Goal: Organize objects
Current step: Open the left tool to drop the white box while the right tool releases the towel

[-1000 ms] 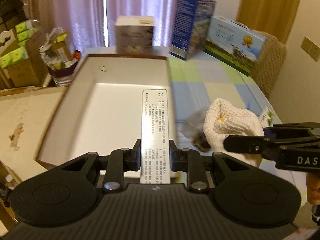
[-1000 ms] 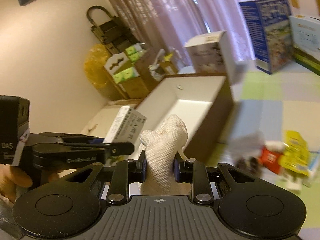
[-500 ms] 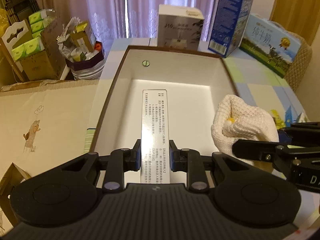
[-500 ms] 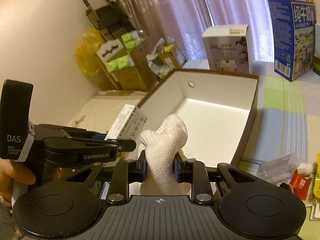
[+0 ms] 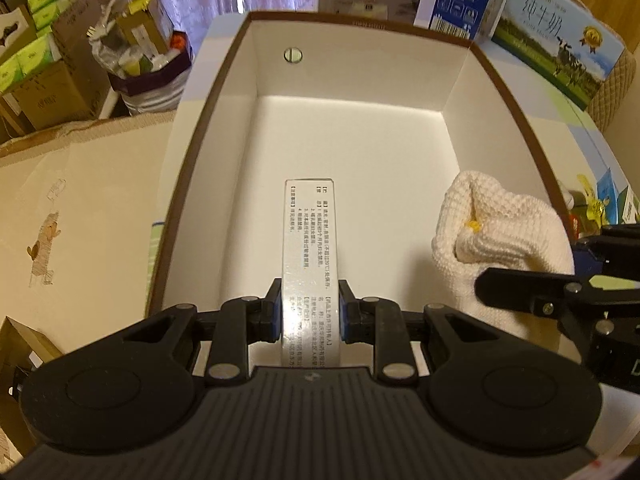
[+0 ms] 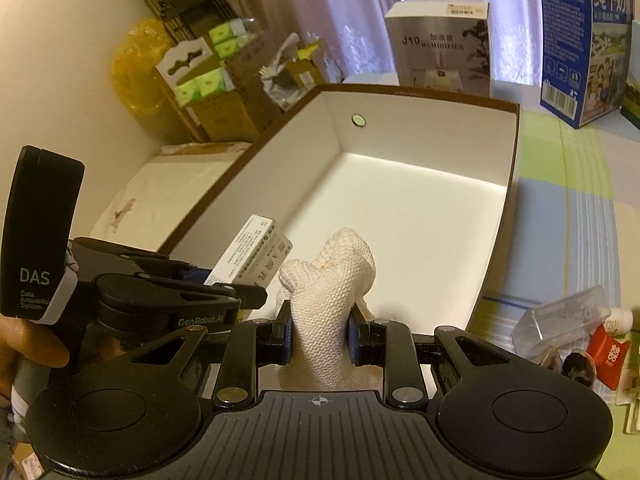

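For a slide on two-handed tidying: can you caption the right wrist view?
Right gripper clamps a white knitted cloth over the open storage box; left gripper holds a small printed carton alongside.

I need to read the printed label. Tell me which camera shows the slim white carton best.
The left wrist view: the slim white carton lies face-on, clamped in the left tool, its printed side filling the centre. The right wrist view shows the carton only obliquely, partly hidden behind the left tool's arm.

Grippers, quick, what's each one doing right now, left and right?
Left gripper: shut on the slim printed box.
Right gripper: shut on the white knitted cloth.
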Tool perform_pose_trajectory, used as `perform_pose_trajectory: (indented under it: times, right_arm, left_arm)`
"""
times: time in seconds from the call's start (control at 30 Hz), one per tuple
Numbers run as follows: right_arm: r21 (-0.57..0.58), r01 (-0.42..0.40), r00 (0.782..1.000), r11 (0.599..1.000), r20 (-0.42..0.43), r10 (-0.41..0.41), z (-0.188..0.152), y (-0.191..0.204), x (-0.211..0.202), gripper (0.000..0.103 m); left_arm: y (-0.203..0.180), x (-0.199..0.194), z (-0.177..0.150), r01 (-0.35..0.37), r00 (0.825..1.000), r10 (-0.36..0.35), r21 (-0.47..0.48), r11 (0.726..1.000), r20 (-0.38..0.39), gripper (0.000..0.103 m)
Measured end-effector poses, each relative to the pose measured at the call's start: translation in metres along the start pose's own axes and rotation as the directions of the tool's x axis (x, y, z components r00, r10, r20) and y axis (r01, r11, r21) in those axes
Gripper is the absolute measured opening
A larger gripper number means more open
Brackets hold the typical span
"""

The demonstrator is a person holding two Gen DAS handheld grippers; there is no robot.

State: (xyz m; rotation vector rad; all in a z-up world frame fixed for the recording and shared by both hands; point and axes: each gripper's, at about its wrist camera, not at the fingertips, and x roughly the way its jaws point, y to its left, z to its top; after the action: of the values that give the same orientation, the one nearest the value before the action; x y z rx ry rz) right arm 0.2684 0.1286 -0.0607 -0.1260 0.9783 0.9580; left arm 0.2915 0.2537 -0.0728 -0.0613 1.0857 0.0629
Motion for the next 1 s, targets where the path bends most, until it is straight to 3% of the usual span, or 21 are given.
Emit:
perform_pose_trajectory:
  times: [0.13,0.23,0.37,0.43,0.5,0.57,0.63,1.0]
  right_arm:
    - [0.007,0.015,1.000,1.000,-0.002,-0.015,0.000,0.001,0.001,0.023]
    - [0.009,0.022,1.000,1.000,0.003,-0.022,0.001,0.002,0.000,0.023]
    - [0.000,0.025,1.000,1.000,0.016,-0.025,0.003,0.007,-0.001,0.024]
    - [-0.002,0.025,1.000,1.000,0.016,-0.025,0.003,0.009,0.000,0.034]
    - [-0.027,0.033,0.999,0.999,0.033,-0.032,0.002,0.014,-0.002,0.051]
    - [-0.055,0.032,0.999,0.998,0.045,-0.029,0.001,0.018,-0.005,0.056]
    - [-0.062,0.038,0.998,0.997,0.046,-0.035,-0.002,0.021,-0.008,0.056]
    - [-0.076,0.072,0.996,0.995,0.053,-0.068,-0.018,0.027,-0.041,0.056]
  left_arm:
    - [0.000,0.004,0.000,0.011,1.000,-0.011,0.018,1.000,-0.015,0.022]
    - [0.001,0.000,0.000,0.015,1.000,-0.015,0.027,1.000,-0.001,0.037]
    - [0.004,-0.010,0.004,0.017,1.000,-0.018,0.033,0.999,0.025,0.043]
    - [0.007,-0.016,0.004,0.014,0.999,-0.015,0.033,0.999,0.040,0.049]
    - [0.009,-0.022,0.006,0.008,0.999,-0.009,0.032,0.999,0.051,0.054]
    - [0.012,-0.027,0.006,0.008,0.998,-0.010,0.027,1.000,0.059,0.058]
    - [0.013,-0.032,0.005,0.006,0.998,-0.008,0.023,1.000,0.064,0.065]
    - [0.009,-0.056,-0.011,0.010,0.997,-0.011,0.014,1.000,0.082,0.076]
